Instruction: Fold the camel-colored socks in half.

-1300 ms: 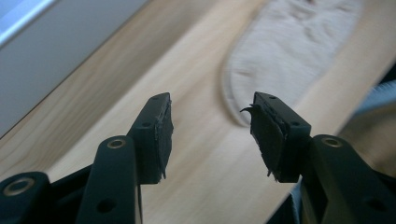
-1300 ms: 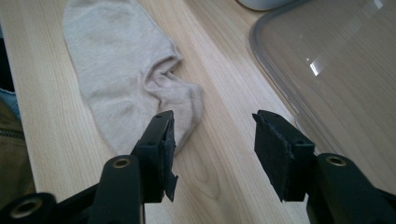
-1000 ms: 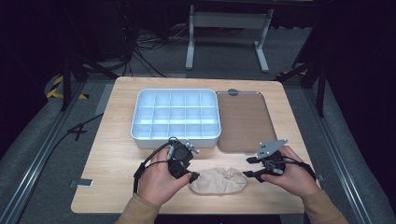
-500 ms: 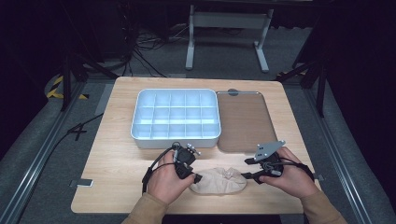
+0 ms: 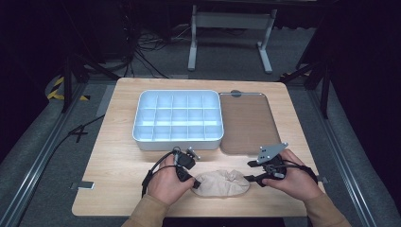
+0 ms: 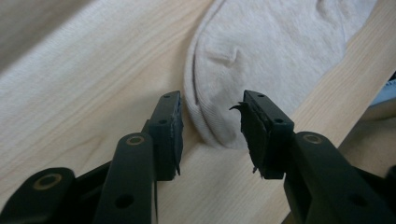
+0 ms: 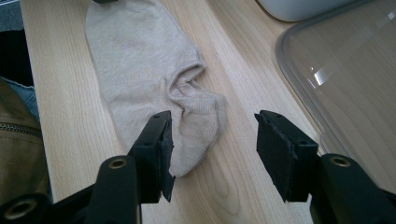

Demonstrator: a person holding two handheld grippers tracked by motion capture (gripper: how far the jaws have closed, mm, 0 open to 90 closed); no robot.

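Lying on counter: beige sock (image 5: pixel 222 182) flat on the wooden counter (image 5: pixel 118 161), near its front edge, between both hands.
Left gripper (image 6: pixel 211 126): fingers (image 6: pixel 168 126) apart, holding nothing; the sock's rounded end sits in the gap between them.
Right gripper (image 7: pixel 212 149): fingers (image 7: pixel 275 149) wide apart, empty; the sock's crumpled end lies between them, closer to the left finger.
Tray: white compartment tray (image 5: pixel 177 118) farther back on the counter, well apart from the sock.
Lid: clear lid (image 5: pixel 248 120) flat, just beside the tray's right side.
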